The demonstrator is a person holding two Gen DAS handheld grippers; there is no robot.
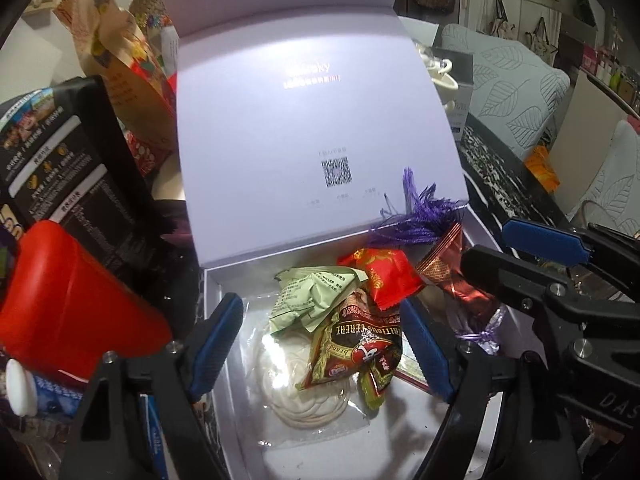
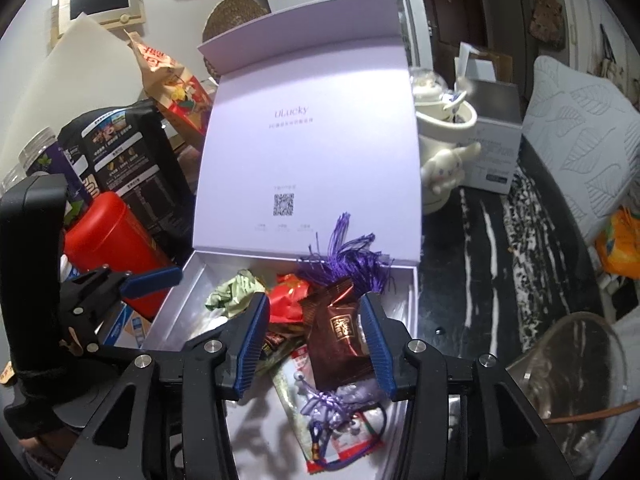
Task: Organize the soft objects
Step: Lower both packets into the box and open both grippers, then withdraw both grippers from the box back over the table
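Across the middle of both frames sits an open white box [image 1: 212,292], its lilac lid [image 1: 312,128] standing upright behind. Inside lie soft snack packets: a green packet [image 1: 308,296], a red packet [image 1: 384,276], a brown cereal packet [image 1: 356,344] and a purple tassel [image 1: 416,216]. Left gripper [image 1: 324,344] hovers over them, fingers wide. Right gripper [image 2: 316,344] has wide fingers flanking a dark brown packet [image 2: 340,340], lower centre.

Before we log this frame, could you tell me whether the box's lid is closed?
No, the lid stands open behind the white box, with snack packets visible inside.
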